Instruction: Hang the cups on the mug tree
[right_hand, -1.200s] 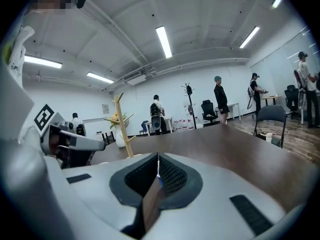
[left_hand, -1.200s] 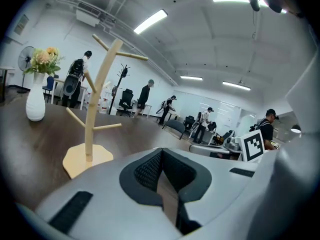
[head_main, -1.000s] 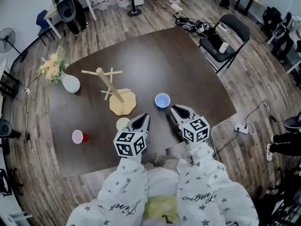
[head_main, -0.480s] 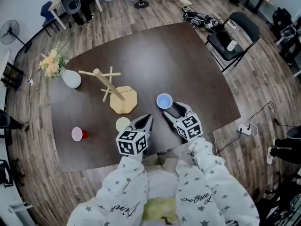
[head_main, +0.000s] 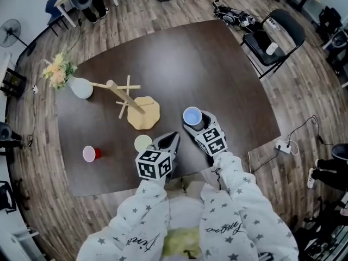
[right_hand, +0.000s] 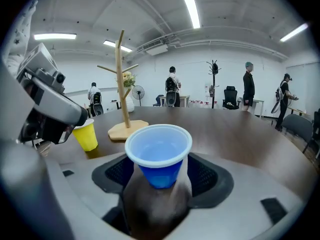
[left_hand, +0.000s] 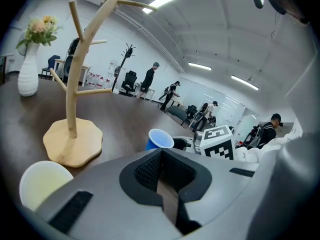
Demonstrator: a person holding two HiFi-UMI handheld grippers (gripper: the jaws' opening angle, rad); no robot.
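The wooden mug tree (head_main: 130,105) stands bare at the table's left middle. A blue cup (head_main: 192,115) stands upright to its right. My right gripper (head_main: 196,123) reaches around that cup; its jaws are opening, and the blue cup (right_hand: 159,156) sits between the pads with gaps on both sides. A yellow cup (head_main: 143,143) stands in front of the tree's base, just left of my left gripper (head_main: 171,140), which is shut and empty. In the left gripper view the tree (left_hand: 75,84) rises at the left. A red cup (head_main: 90,154) lies on its side at the near left.
A white vase with flowers (head_main: 80,87) stands at the table's far left corner. A black folding chair (head_main: 269,42) stands beyond the table's right corner. The dark table's near edge (head_main: 190,174) runs just below both grippers. Several people stand far off in the room.
My right gripper has moved forward and left to the blue cup, and its jaws have spread around it. The left gripper has hardly moved.
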